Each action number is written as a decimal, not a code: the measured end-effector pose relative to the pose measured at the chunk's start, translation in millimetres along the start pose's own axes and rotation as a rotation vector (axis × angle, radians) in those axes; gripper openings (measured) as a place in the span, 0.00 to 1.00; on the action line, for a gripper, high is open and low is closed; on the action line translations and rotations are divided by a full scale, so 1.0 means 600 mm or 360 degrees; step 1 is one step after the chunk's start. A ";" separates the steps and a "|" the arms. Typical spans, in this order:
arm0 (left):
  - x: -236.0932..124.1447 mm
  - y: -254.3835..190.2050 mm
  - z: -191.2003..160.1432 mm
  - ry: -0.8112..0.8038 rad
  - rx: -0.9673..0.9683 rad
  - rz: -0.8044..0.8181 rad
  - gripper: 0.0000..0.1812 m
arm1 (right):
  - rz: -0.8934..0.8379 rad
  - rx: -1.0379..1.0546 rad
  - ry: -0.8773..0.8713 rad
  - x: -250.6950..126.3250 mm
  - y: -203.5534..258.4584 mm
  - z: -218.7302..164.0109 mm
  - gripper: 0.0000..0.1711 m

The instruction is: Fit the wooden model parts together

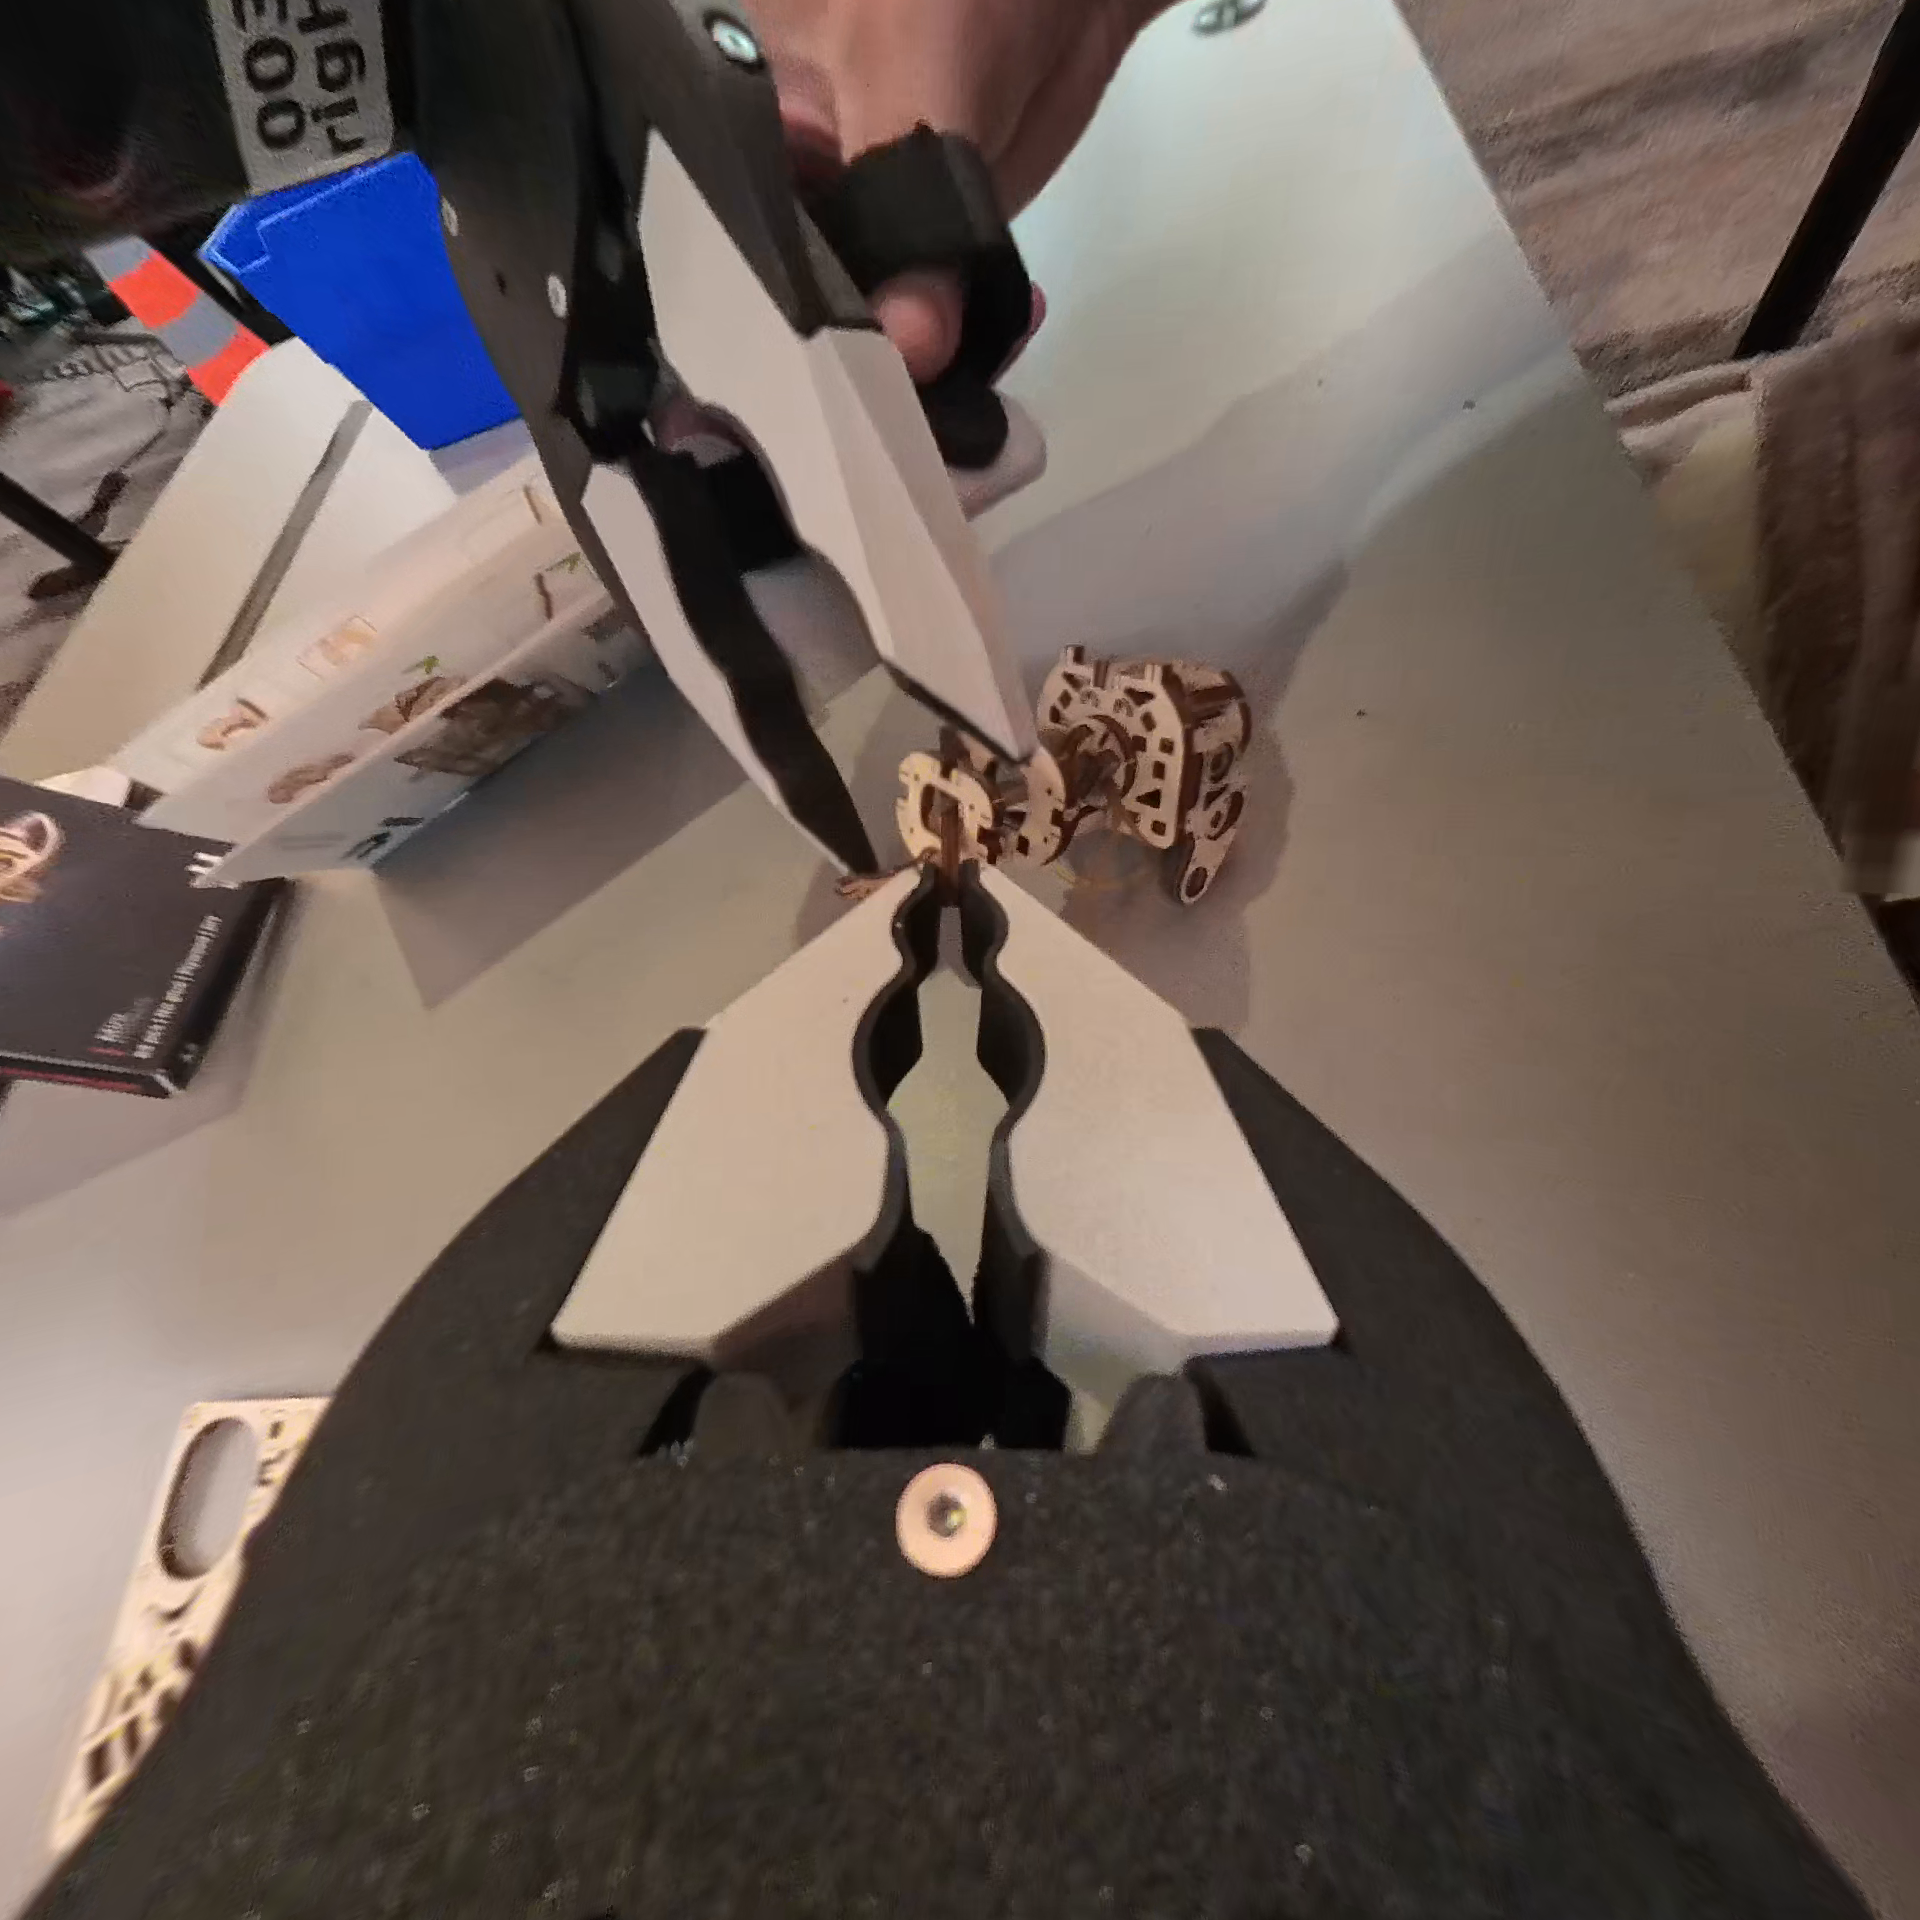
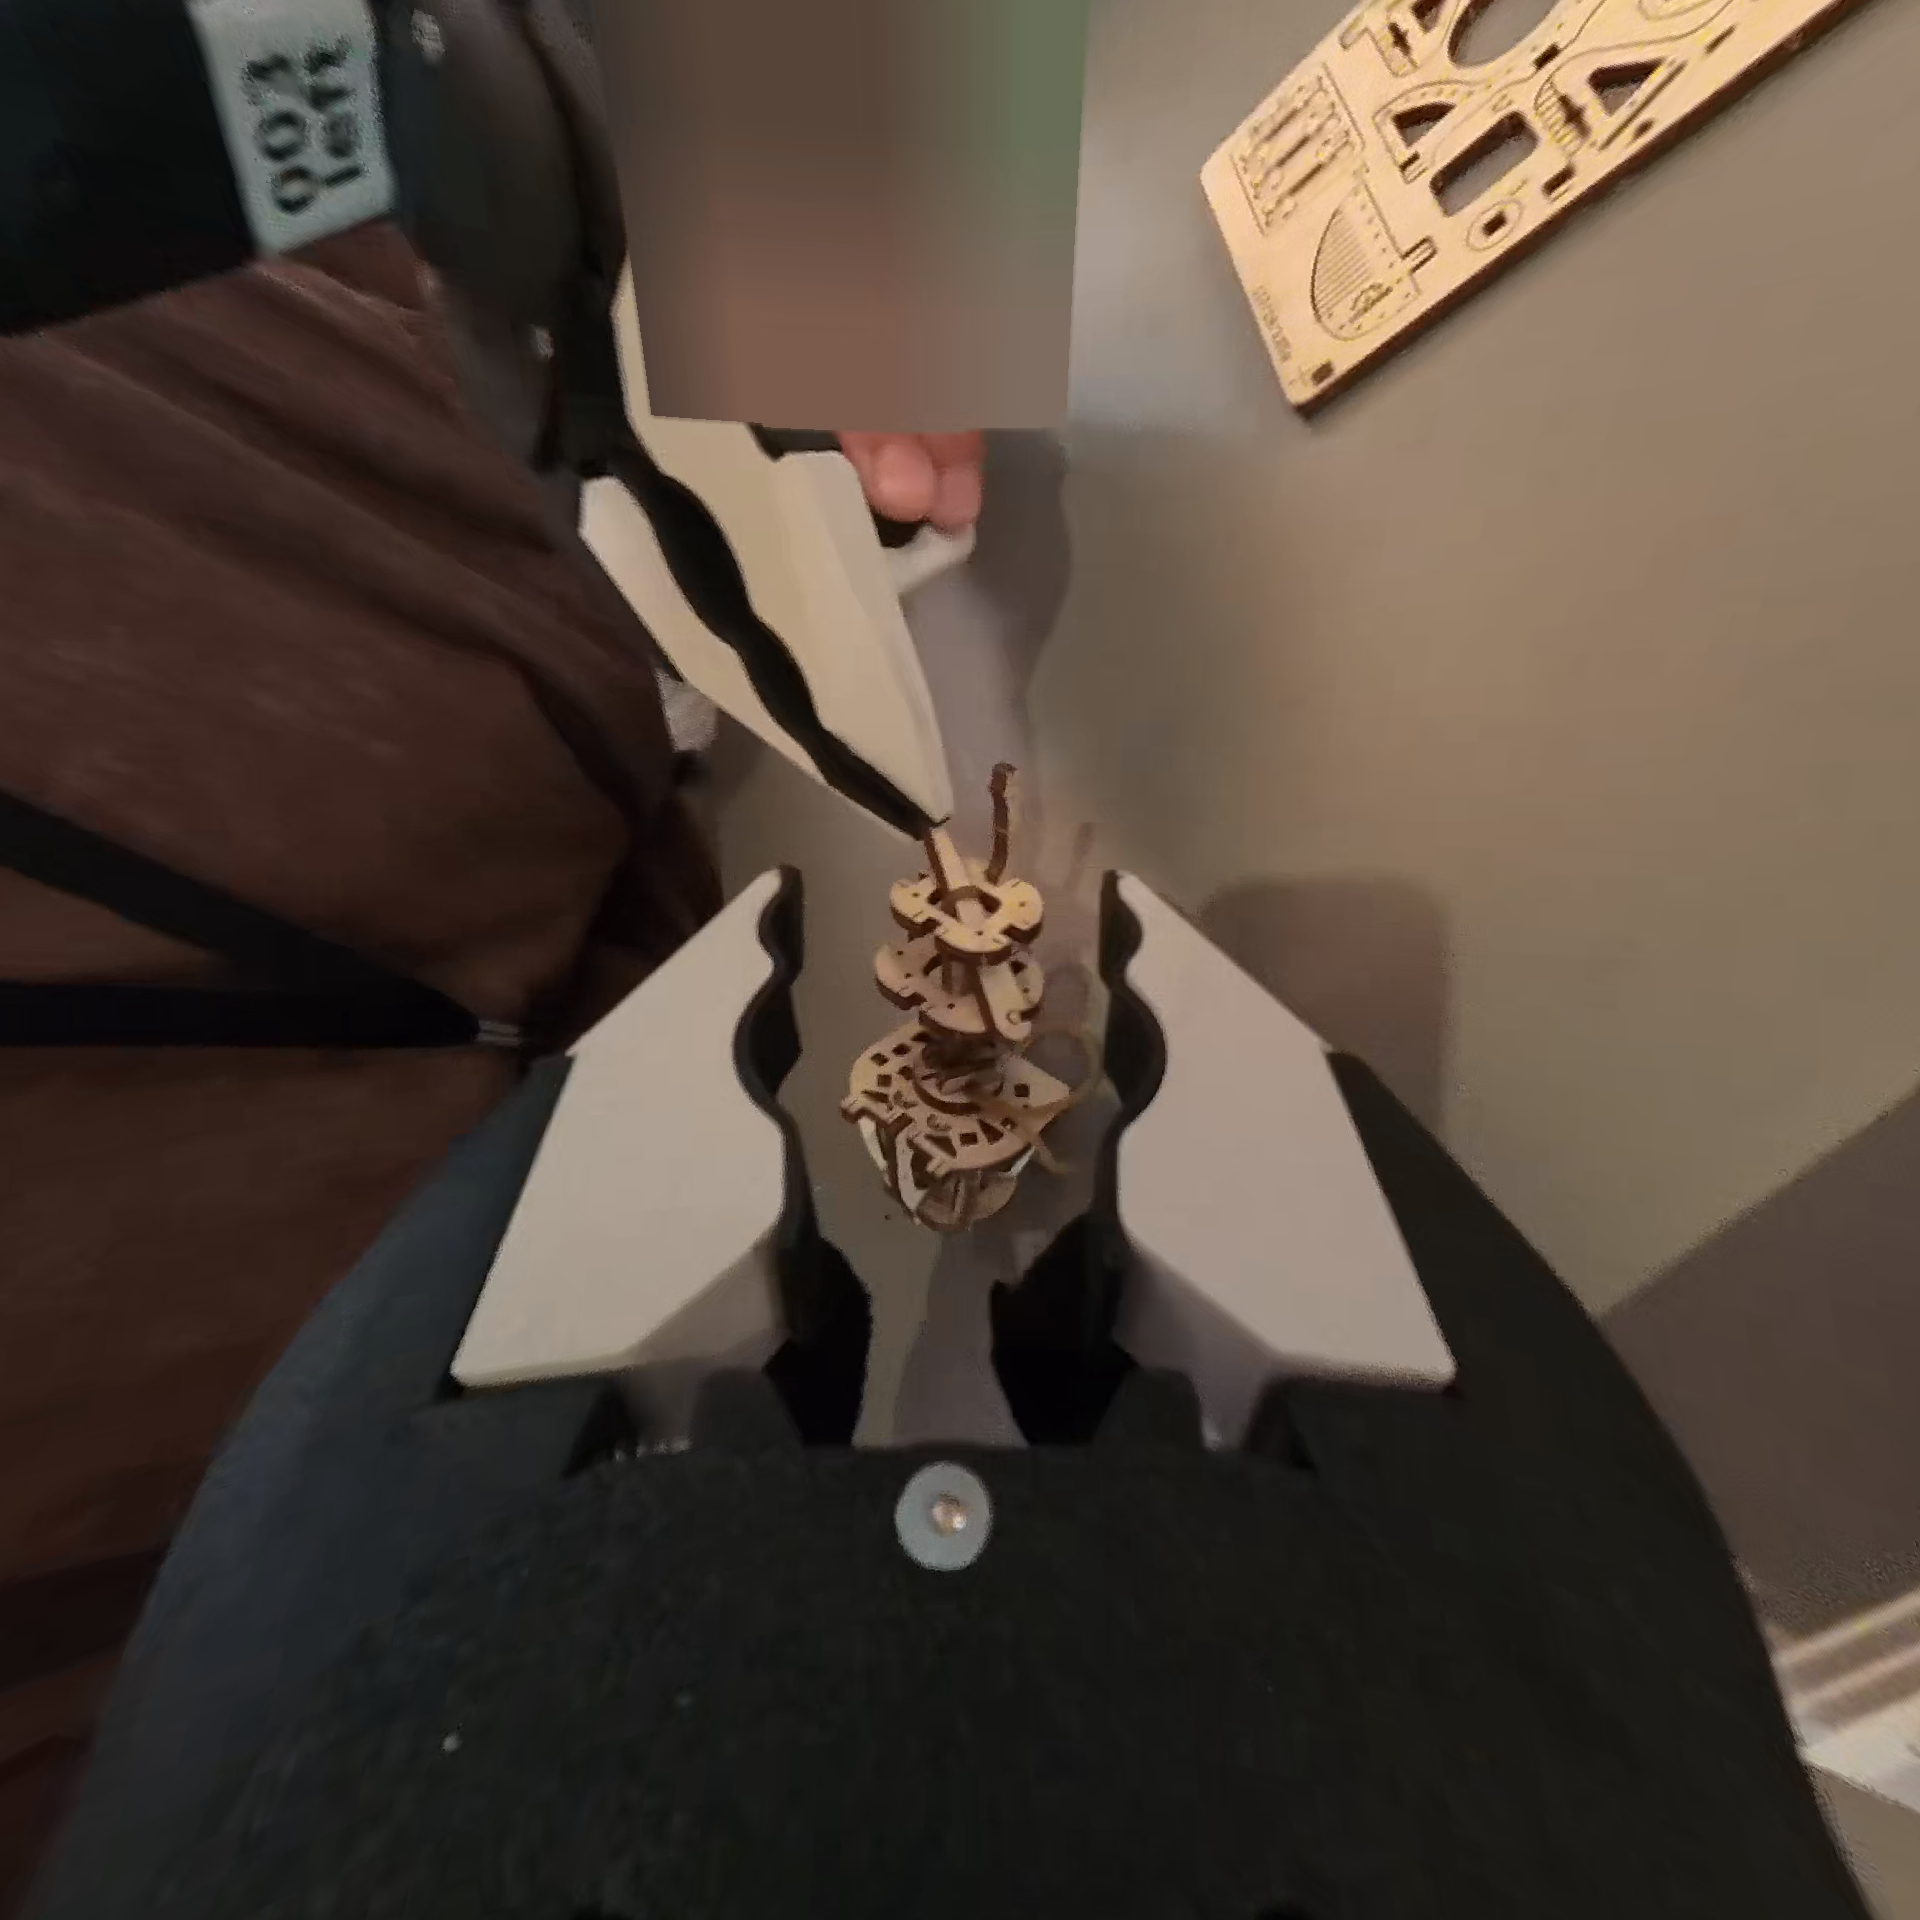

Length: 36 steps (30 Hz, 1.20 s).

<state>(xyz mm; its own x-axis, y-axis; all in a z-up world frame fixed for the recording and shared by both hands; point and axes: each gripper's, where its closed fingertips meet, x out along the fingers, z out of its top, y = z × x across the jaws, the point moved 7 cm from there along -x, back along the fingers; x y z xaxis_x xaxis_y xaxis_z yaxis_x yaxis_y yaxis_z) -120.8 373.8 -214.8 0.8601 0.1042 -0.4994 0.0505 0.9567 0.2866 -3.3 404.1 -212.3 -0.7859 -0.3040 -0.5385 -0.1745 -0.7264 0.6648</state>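
While the wooden model [image 1: 1101,784] sits on the grey bench [image 1: 1455,935], the left tool [image 1: 940,878] is clenched on a thin wooden pin [image 1: 948,847] at its near end, the right tool [image 2: 951,914] gapes released around it, and a cut-out sheet [image 2: 1507,177] lies well beyond.

My left gripper [image 1: 940,883] hides the near end of the pale laser-cut wooden model [image 1: 1091,790] where its tips pinch. Left of the model, the dark flat box [image 1: 114,935] and the cut-out plywood sheet [image 1: 177,1558] run off the edge.
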 end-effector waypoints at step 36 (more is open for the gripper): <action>-0.009 -0.050 0.031 0.0012 0.0229 0.0337 0.01 | 0.0128 0.0059 -0.0531 -0.007 0.017 -0.069 0.19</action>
<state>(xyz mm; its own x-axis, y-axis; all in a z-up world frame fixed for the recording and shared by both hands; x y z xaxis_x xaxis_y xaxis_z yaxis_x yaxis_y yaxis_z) -117.3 339.3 -205.3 0.8554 0.3006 -0.4218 -0.0582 0.8650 0.4984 22.8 372.5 -225.2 -0.9477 -0.1363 -0.2887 -0.1209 -0.6836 0.7198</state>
